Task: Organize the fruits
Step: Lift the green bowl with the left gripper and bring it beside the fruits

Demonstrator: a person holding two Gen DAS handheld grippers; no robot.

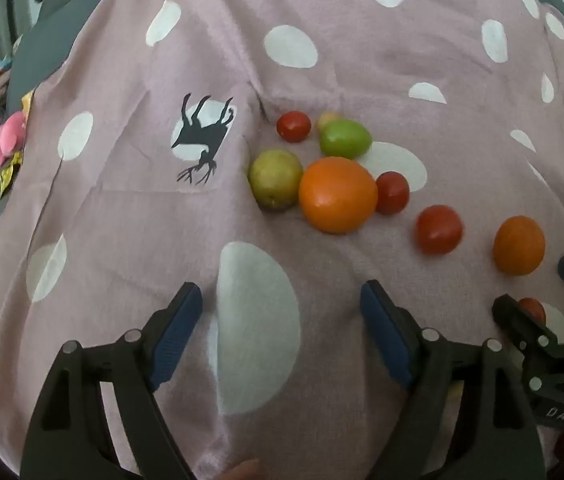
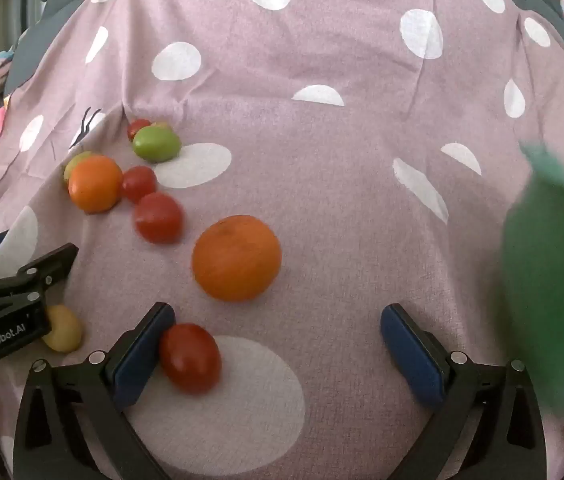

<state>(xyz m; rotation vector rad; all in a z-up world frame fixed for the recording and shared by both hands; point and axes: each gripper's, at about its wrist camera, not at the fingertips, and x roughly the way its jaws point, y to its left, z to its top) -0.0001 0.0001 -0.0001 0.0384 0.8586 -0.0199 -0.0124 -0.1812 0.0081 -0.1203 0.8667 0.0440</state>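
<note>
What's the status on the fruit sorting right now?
Both hand-held grippers open: left, right. Right has a red tomato against its left pad, ungripped. Orange just ahead. Nothing blocking.

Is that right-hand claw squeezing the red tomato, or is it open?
Open. The right gripper has its jaws spread wide; the red tomato lies beside one blue pad only.

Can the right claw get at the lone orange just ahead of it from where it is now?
Probably yes. The right claw is open and empty, and the orange sits apart on bare cloth straight ahead. Only the red tomato beside its left finger might get nudged.
</note>
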